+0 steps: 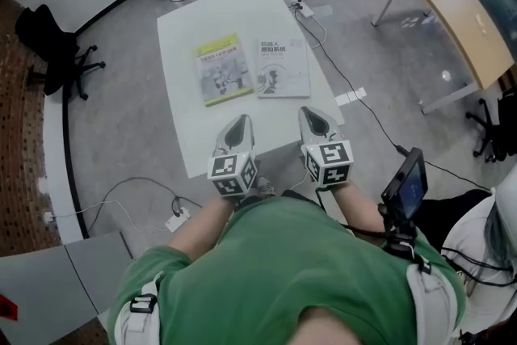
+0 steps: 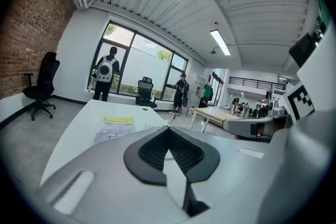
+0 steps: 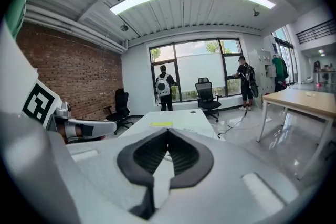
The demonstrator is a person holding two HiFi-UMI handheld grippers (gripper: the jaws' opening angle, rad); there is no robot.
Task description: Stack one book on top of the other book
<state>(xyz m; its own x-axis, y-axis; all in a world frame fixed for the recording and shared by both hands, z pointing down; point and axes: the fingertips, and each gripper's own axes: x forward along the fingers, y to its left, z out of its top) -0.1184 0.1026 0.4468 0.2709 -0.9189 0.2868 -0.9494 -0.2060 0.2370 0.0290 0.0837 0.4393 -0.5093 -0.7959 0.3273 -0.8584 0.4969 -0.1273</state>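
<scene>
Hovering over the near edge of the table (image 1: 182,36): left gripper (image 1: 240,128) and right gripper (image 1: 315,122), both jaws closed, nothing held. Green book (image 1: 222,69) and white book (image 1: 283,67) lie flat just beside each other mid-table, straight ahead of the tips and well apart from them, long axes running away from the person. Left gripper is nearer green, right nearer white. Not stacked yet; jaws likely need opening first to pinch a book's near edge.
</scene>
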